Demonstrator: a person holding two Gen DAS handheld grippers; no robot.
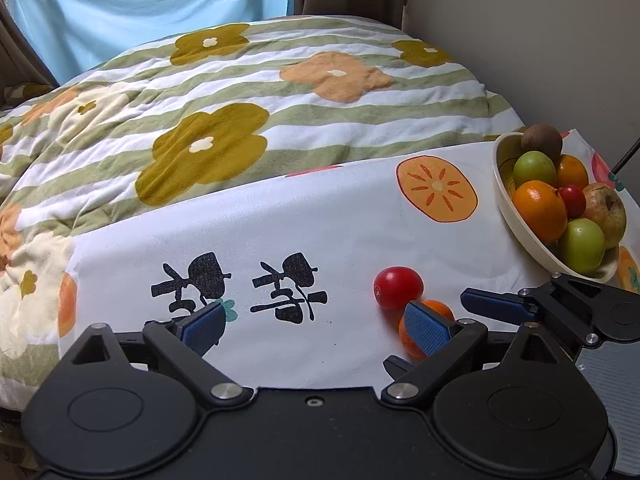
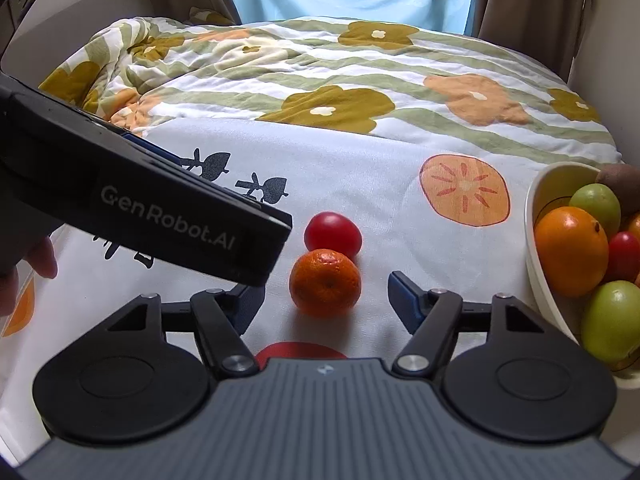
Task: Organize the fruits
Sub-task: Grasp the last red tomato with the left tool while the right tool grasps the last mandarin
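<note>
Fruit: we see two loose pieces on the white printed cloth (image 1: 320, 208), a red tomato (image 1: 398, 288) and a mandarin (image 1: 430, 330) touching it on the near side.

Left wrist view: our left gripper (image 1: 316, 326) has its jaws wide, nothing between them, only cloth with black printed characters. Its right finger (image 1: 426, 328) covers part of the mandarin. The cream bowl (image 1: 516, 216) sits at the right edge of the cloth, tilted toward us, piled with an orange (image 1: 538, 210), green fruits, a small red one and a brown kiwi (image 1: 542, 140) on top. Our right gripper (image 1: 480, 320) shows below the bowl, one blue finger just right of the mandarin. The flowered quilt (image 1: 240, 92) lies behind the cloth.

Right wrist view: the mandarin (image 2: 325, 283) sits between the right gripper's (image 2: 324, 304) jaws, which stand partly open with a gap on each side, pads not touching it. The tomato (image 2: 333, 235) is just beyond the mandarin. The left gripper's black body (image 2: 152, 204) crosses the left side, above the cloth (image 2: 360, 168). The bowl (image 2: 538, 272) is at the right, apart from the loose pair.
</note>
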